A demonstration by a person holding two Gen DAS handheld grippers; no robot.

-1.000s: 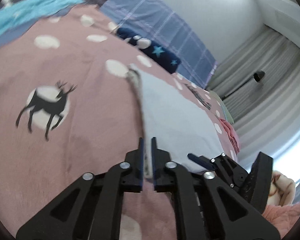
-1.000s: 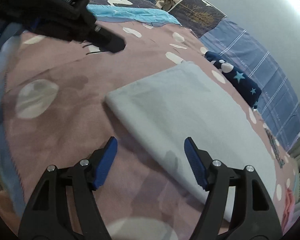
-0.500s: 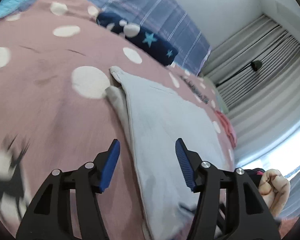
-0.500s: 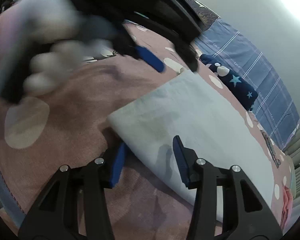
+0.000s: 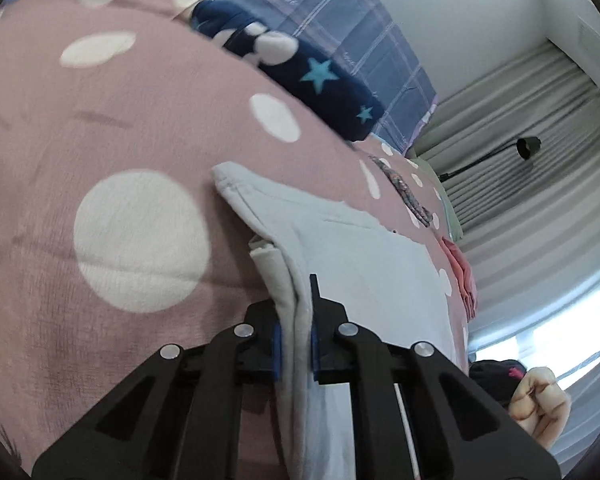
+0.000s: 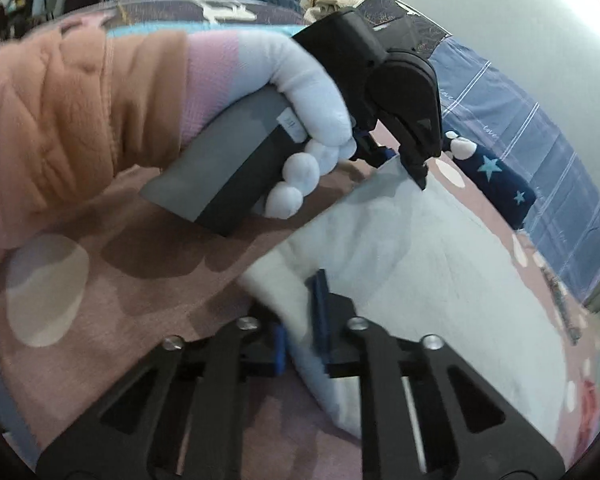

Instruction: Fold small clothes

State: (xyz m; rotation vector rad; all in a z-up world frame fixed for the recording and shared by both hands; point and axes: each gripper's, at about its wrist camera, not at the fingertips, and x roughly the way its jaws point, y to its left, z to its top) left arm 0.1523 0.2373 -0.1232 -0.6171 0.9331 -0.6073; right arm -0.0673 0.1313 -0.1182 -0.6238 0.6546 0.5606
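Observation:
A pale blue-grey garment (image 5: pixel 364 276) lies folded flat on a pink dotted blanket (image 5: pixel 100 128). My left gripper (image 5: pixel 296 312) has the garment's layered side edge between its pads, and the jaws are closing tight on it. In the right wrist view the same garment (image 6: pixel 452 280) spreads to the right. My right gripper (image 6: pixel 304 312) is shut on its near corner. The left gripper (image 6: pixel 408 156) shows there too, held by a white-gloved hand (image 6: pixel 312 92) in a peach sleeve, its tips down at the garment's far corner.
A navy cloth with stars (image 5: pixel 320 80) lies beyond the garment, against a blue plaid sheet (image 5: pixel 364 40). Pink folded clothes (image 5: pixel 460 276) sit at the blanket's right edge, near grey curtains (image 5: pixel 532 200). A bare hand (image 5: pixel 540 404) shows at the lower right.
My left gripper travelled along the garment's edge, opened, then closed on that edge. My right gripper closed from wide open onto the near corner. The gloved hand came into the right wrist view.

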